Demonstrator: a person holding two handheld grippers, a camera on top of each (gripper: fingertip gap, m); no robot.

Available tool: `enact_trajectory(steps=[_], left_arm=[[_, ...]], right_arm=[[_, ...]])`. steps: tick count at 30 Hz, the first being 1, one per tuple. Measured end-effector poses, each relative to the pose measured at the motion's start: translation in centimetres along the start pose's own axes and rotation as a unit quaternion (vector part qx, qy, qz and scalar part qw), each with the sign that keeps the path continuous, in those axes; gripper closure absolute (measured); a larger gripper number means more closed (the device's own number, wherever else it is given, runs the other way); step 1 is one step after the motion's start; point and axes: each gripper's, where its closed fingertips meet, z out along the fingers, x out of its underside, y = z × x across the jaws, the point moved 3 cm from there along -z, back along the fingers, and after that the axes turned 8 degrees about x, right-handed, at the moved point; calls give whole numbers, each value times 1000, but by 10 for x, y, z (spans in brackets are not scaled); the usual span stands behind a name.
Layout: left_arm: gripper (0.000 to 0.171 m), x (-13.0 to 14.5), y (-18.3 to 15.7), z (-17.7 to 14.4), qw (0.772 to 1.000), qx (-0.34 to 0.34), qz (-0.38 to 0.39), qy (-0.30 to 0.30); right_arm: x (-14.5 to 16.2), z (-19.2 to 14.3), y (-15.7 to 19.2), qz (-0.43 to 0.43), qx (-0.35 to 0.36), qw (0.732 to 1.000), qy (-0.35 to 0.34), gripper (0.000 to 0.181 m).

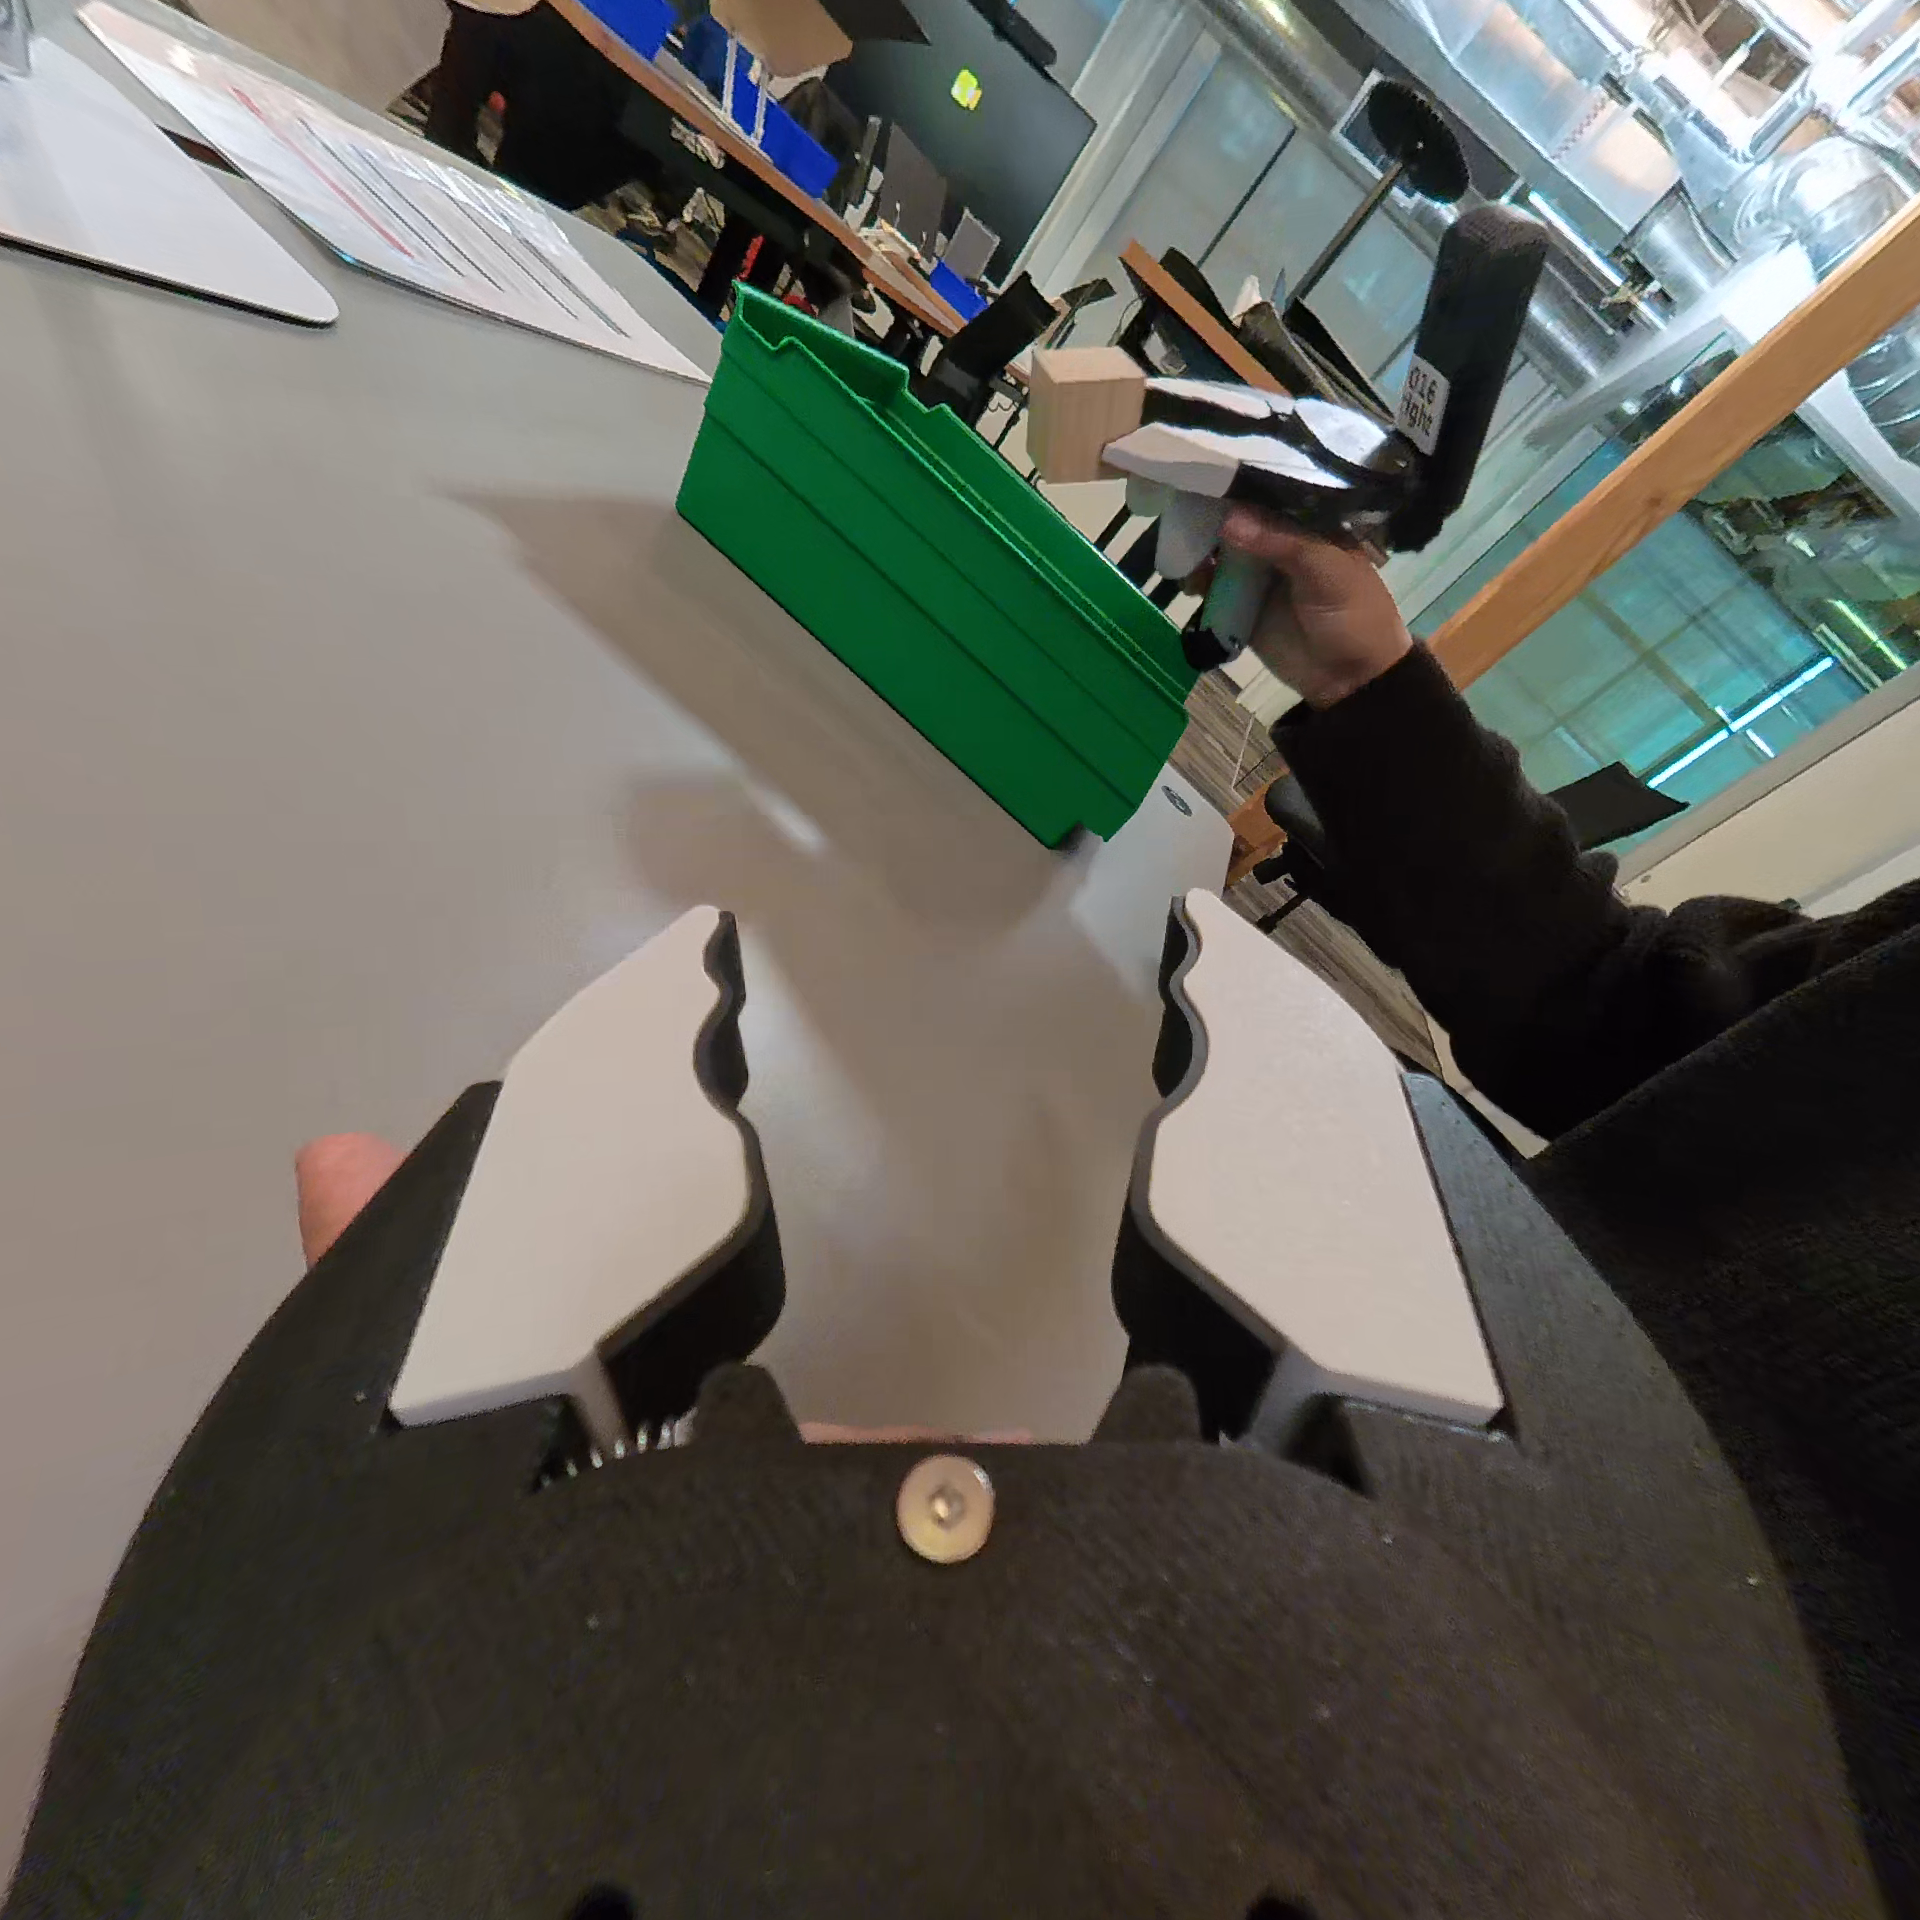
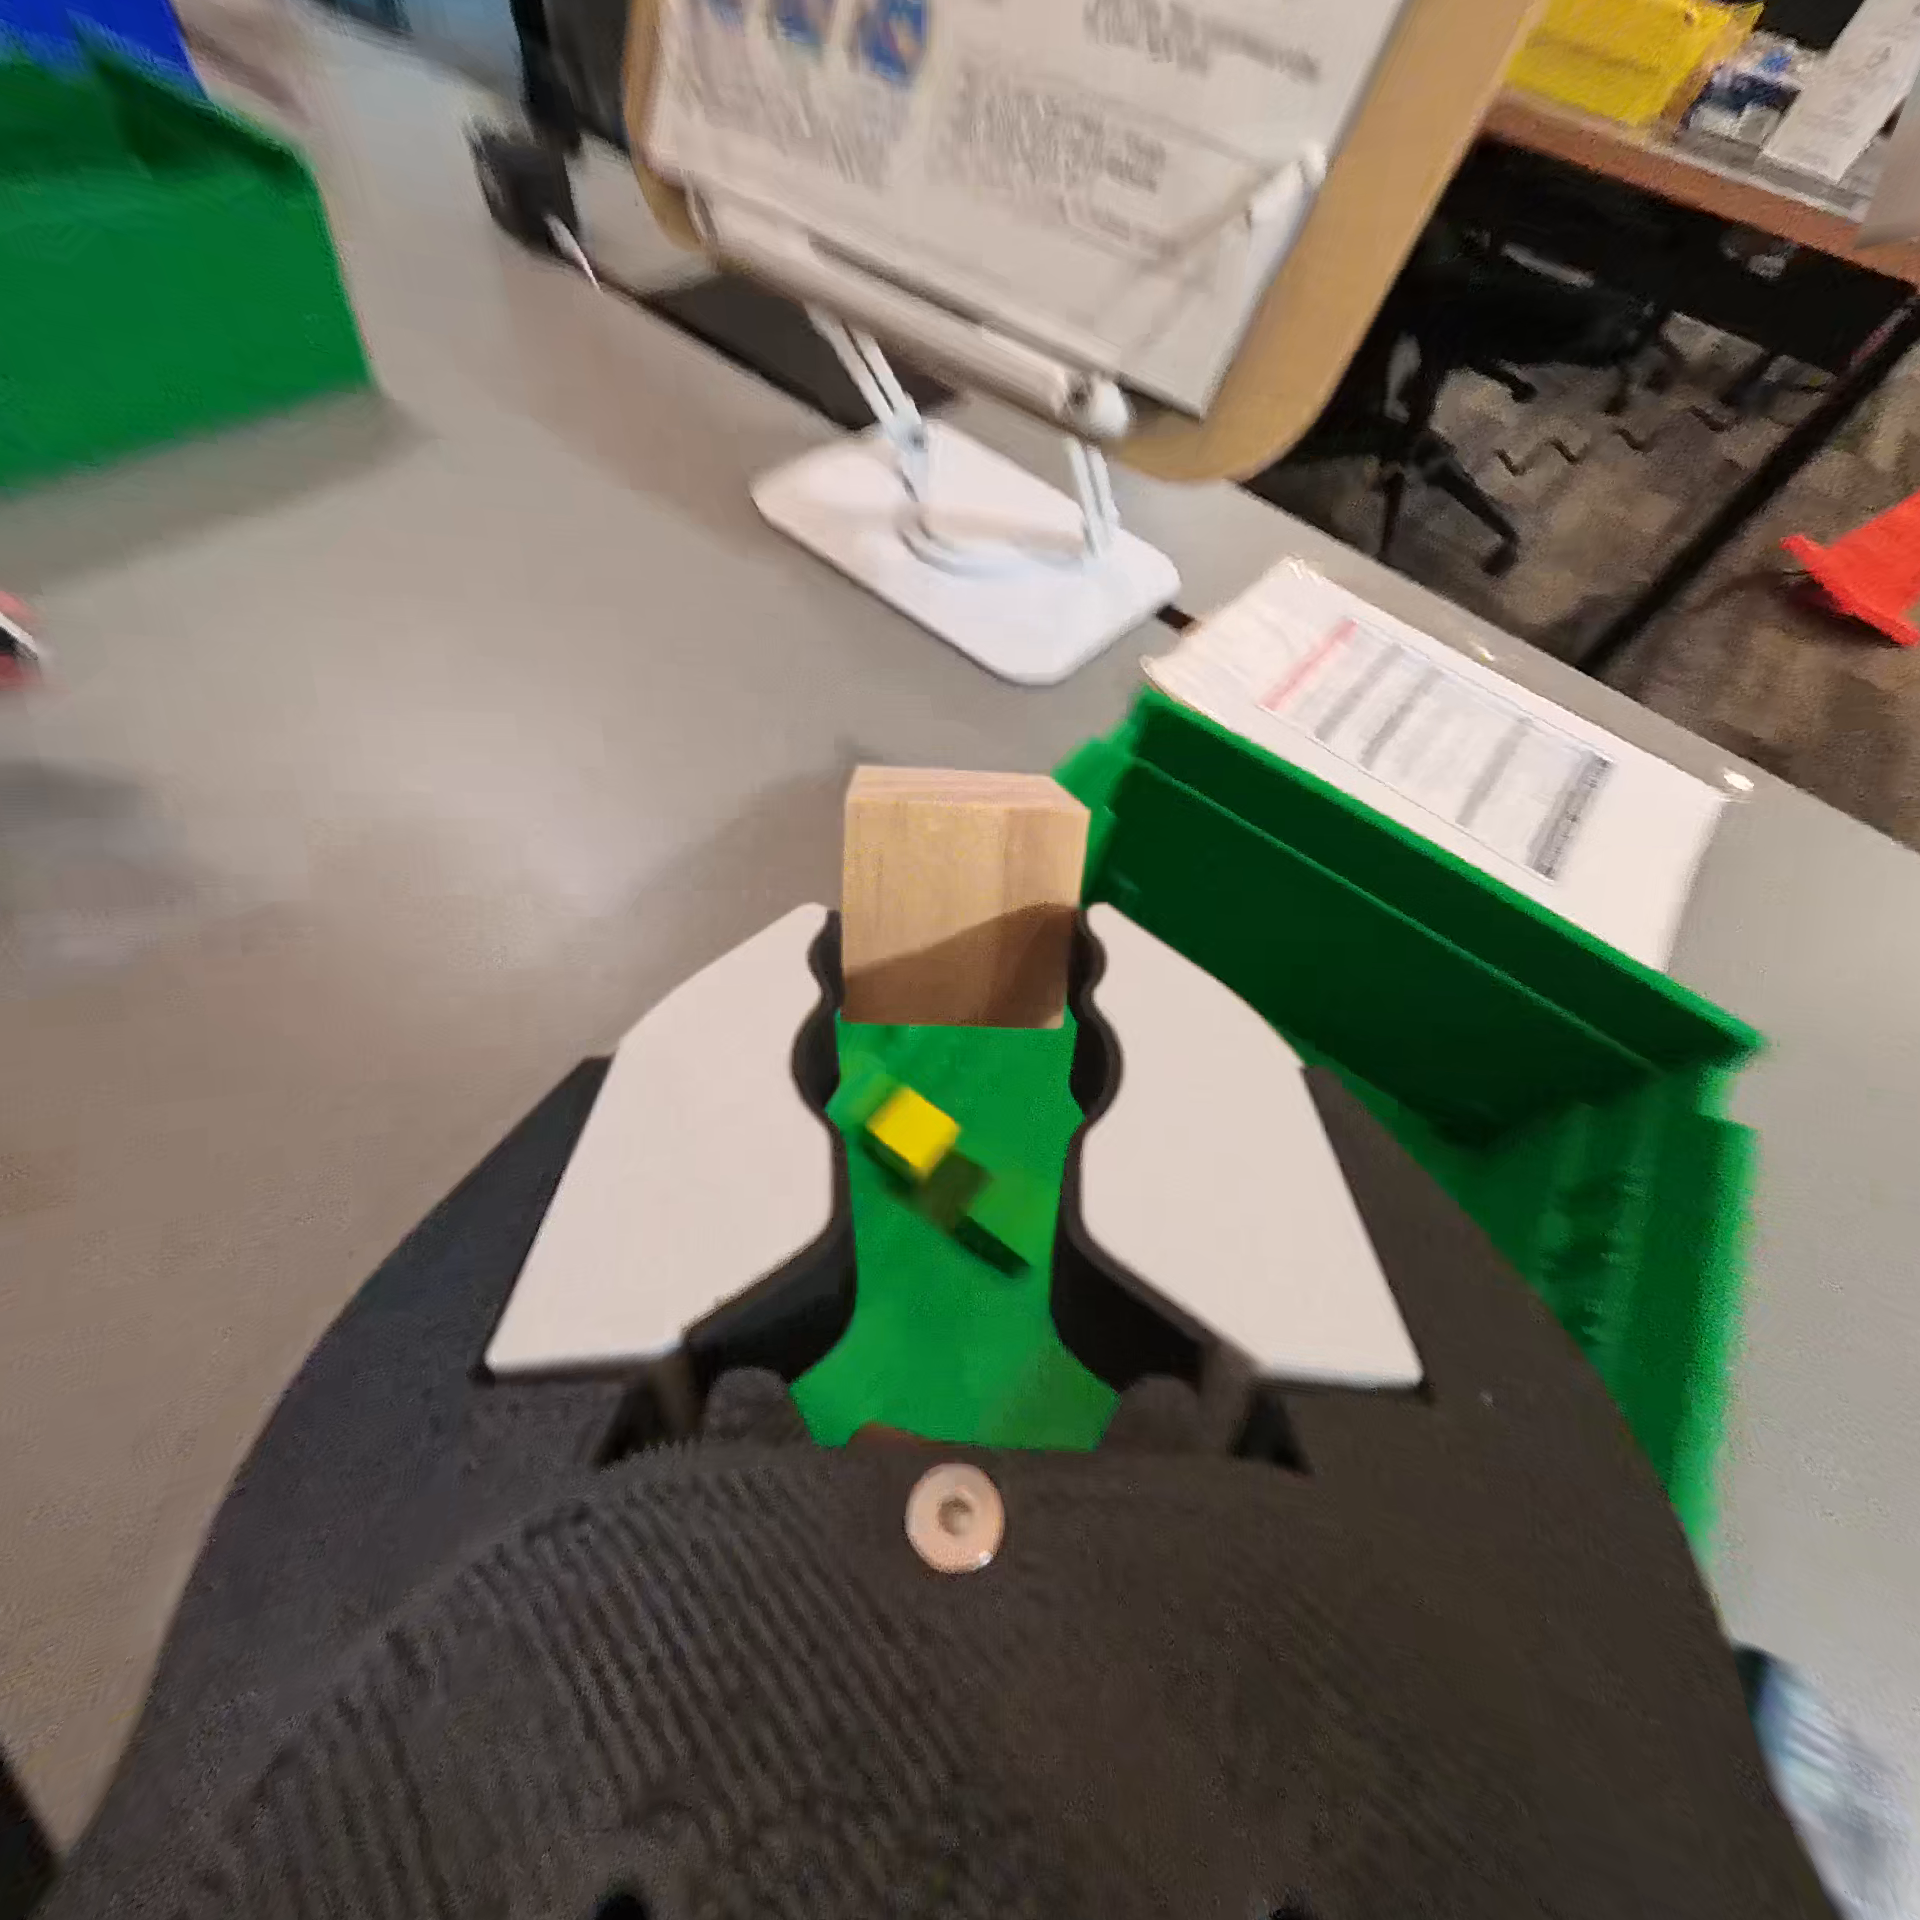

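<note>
Left wrist view, left to right: white mat [image 1: 156, 223] and a laminated printed sheet [image 1: 416, 223] lie far left on the grey table [image 1: 312, 675]. Left gripper [image 1: 951, 935] near, centre; jaws spread wide, nothing between them, only bare tabletop below. Green bin [image 1: 914, 634] sits beyond it, toward the far right edge of the table. Right gripper [image 1: 1117, 457] is raised over the bin's right end, held by a hand [image 1: 1320, 613] in a black sleeve [image 1: 1455, 883]; it clamps a wooden block [image 1: 1081, 426] at its fingertips, block clear of the bin rim.

Right wrist view, left to right (picture smeared): a second green bin [image 2: 156, 281] stands far left on the table [image 2: 416, 727]. White stand [image 2: 966, 561] carrying a tan-edged board with printed pages is far centre. Right gripper [image 2: 956, 935] near centre, jaws narrow and closed on the wooden block [image 2: 961, 894], gripped by its two side faces, most of it standing out past the fingertips. Directly below, seen through the gap between the fingers, is the green bin [image 2: 1403, 987] floor with a small yellow cube [image 2: 912, 1127] on it; a darker blurred piece just beside the cube, kind cannot be told. Bin wall runs off to the right. Laminated sheet [image 2: 1455, 758] lies just behind that wall. Red object [image 2: 1860, 582] on the floor, far right.
</note>
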Motion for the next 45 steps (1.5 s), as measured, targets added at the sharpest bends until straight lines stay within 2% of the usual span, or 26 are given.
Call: enact_trajectory(steps=[4, 7, 10, 12, 14, 20, 23, 30, 38, 45], left_arm=[[94, 5, 2, 5, 1000, -5, -4, 11], [94, 10, 2, 10, 1000, -4, -3, 21], [93, 17, 2, 15, 999, -9, 10, 39], [93, 21, 3, 18, 998, -14, 18, 52], [93, 25, 3, 20, 998, -15, 24, 62], [93, 25, 7, 20, 998, -17, 13, 59], [94, 23, 11, 19, 999, -17, -4, 49], [94, 22, 13, 19, 999, -13, -14, 47], [94, 22, 14, 19, 999, -11, -19, 46], [95, 23, 14, 19, 999, -12, -20, 48]], right_arm=[[40, 8, -36, -148, -5, 981, 128, 139], [63, 14, -44, -276, -63, 942, 179, 139], [82, 20, -45, -371, -135, 892, 220, 138], [93, 22, -47, -404, -170, 861, 259, 138], [100, 24, -51, -415, -198, 841, 286, 138], [114, 25, -57, -398, -265, 817, 322, 138], [123, 28, -62, -414, -272, 798, 342, 138], [121, 37, -56, -391, -293, 813, 317, 138], [125, 34, -64, -407, -286, 799, 338, 138], [126, 35, -64, -406, -282, 802, 335, 138]])
